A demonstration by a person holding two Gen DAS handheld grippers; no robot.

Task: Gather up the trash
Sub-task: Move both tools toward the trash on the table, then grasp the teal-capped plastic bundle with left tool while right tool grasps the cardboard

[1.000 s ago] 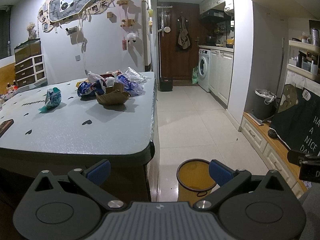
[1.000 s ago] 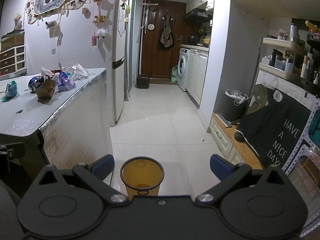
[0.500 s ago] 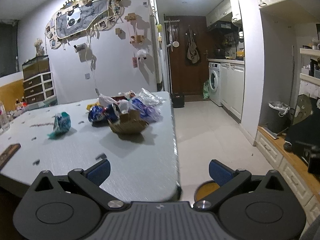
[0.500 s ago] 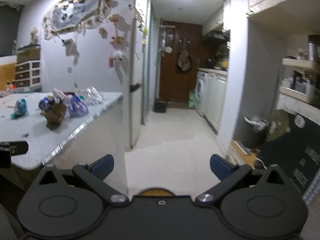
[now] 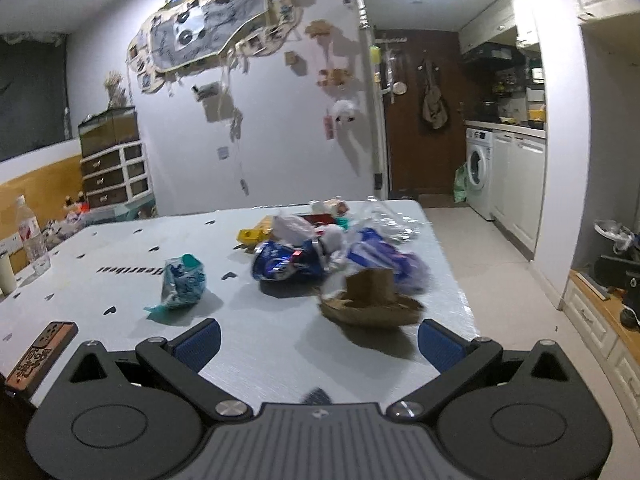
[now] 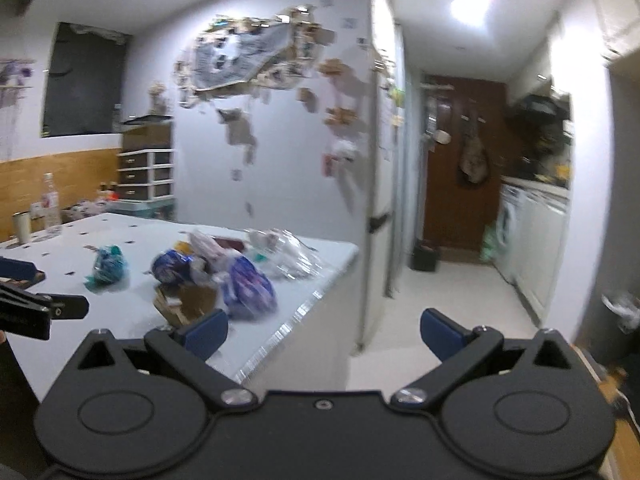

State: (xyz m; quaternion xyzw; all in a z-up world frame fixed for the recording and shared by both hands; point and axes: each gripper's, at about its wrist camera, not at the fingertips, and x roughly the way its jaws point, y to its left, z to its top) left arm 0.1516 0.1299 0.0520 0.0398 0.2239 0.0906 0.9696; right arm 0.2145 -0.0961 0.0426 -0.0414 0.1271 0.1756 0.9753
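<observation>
Nearest in the left wrist view, the left claw (image 5: 318, 338) is held level just above the near edge of a pale grey tabletop (image 5: 120, 280), its blue-padded fingers spread wide with nothing between them. Directly ahead of it sits a crumpled brown cardboard tray (image 5: 370, 300), the closest piece of trash, lying between the lines of the two fingers but not yet reached. It looks light and fairly stiff, likely to fold if squeezed hard; its raised back wall seems the best place to pinch.

To the left of the tray lies a scrunched teal wrapper (image 5: 182, 282), apart from the rest. Behind the tray is a heap of soft wrappers: a shiny blue foil packet (image 5: 286, 264), a purple plastic bag (image 5: 386, 266), and clear crinkled film (image 5: 386, 222) further back. These look nearly weightless, slippery and springy, so a deep grip across a bunched fold would probably hold better than a fingertip nip.

The right claw (image 6: 324, 330) is held level at the tabletop's right-hand corner, also wide open and empty, pointing past the heap toward the hallway.

Far off, a water bottle (image 5: 34, 242) stands at the tabletop's left edge.
</observation>
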